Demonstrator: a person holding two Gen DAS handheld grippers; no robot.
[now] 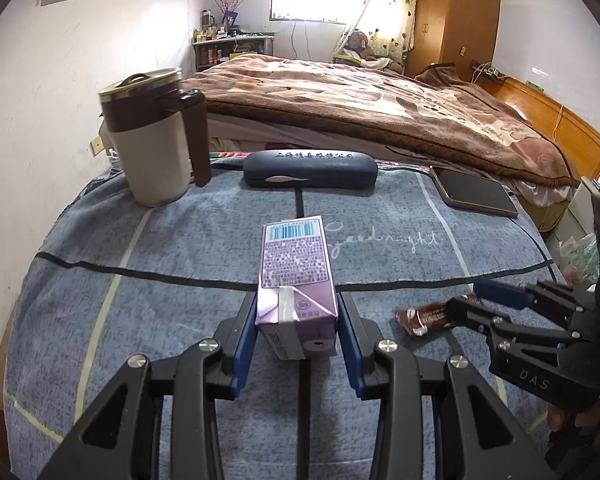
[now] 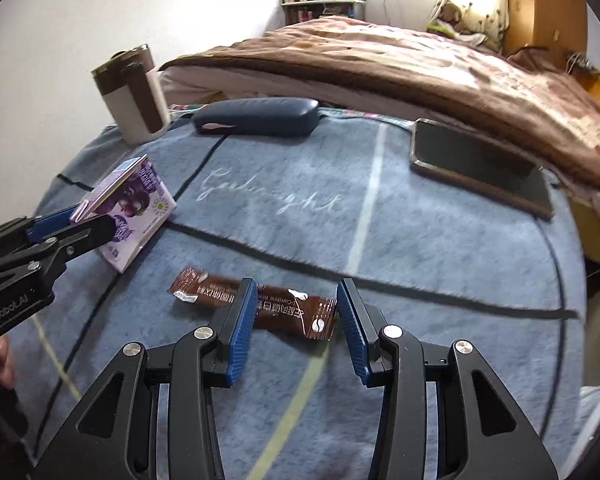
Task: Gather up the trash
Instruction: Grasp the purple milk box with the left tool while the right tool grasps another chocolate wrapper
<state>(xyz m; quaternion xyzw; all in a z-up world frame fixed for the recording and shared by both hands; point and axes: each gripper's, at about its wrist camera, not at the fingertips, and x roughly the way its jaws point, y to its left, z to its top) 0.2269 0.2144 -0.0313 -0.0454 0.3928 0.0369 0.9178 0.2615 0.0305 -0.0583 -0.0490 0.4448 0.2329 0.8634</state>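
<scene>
The left gripper (image 1: 297, 334) is clamping the purple drink carton (image 1: 296, 280) on the blue-towelled worktop (image 2: 440, 240), while the half-open, empty right gripper (image 2: 296, 320) is straddling the brown sachet wrapper (image 2: 284, 308), needing closure next.

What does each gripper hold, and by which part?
Left gripper: purple carton, by its two long sides near one end. Right gripper: nothing; fingers straddle the brown wrapper.

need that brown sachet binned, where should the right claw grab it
Grip the sachet across its narrow middle, coming from above. It lies flat on the cloth, long axis sideways, so the right claw, now straddling its length, should turn crosswise.
</scene>
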